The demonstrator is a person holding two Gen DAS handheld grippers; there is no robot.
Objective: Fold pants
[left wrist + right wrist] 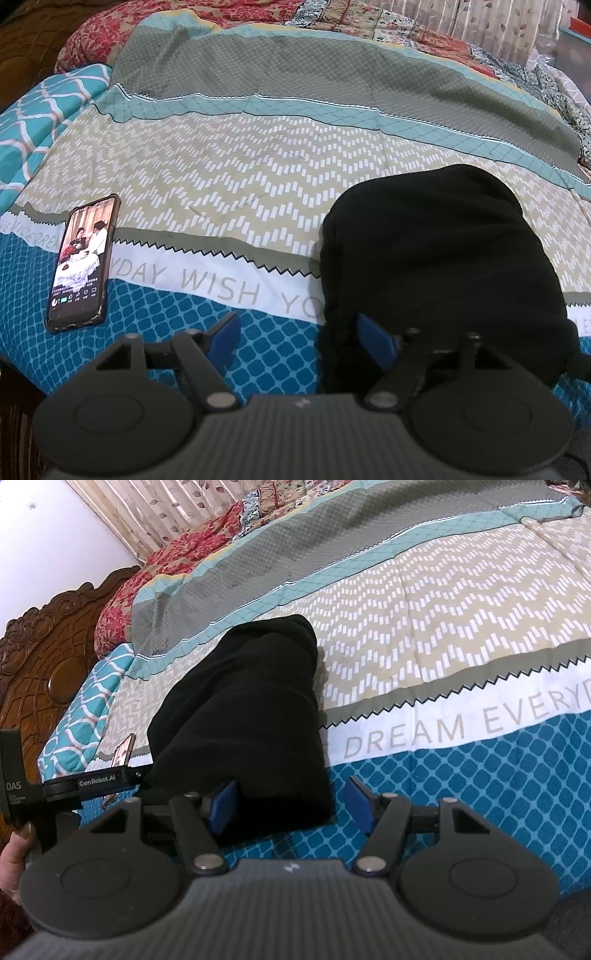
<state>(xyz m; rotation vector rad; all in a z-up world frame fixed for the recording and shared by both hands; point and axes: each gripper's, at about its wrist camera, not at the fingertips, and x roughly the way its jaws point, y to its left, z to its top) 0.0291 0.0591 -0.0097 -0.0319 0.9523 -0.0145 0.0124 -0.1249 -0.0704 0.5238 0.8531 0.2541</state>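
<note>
I am judging the main risk as the folded black pants point(439, 266), lying in a thick bundle on the patterned bedspread point(229, 184), slumping open if either pad drags its near edge. The smartphone point(83, 264), lying well to the left, could be knocked by a wide sweep. I am holding the left gripper point(299, 338) low at the bundle's left edge and the right gripper point(291, 805) at its right corner, both spread wide, gripping nothing.
</note>
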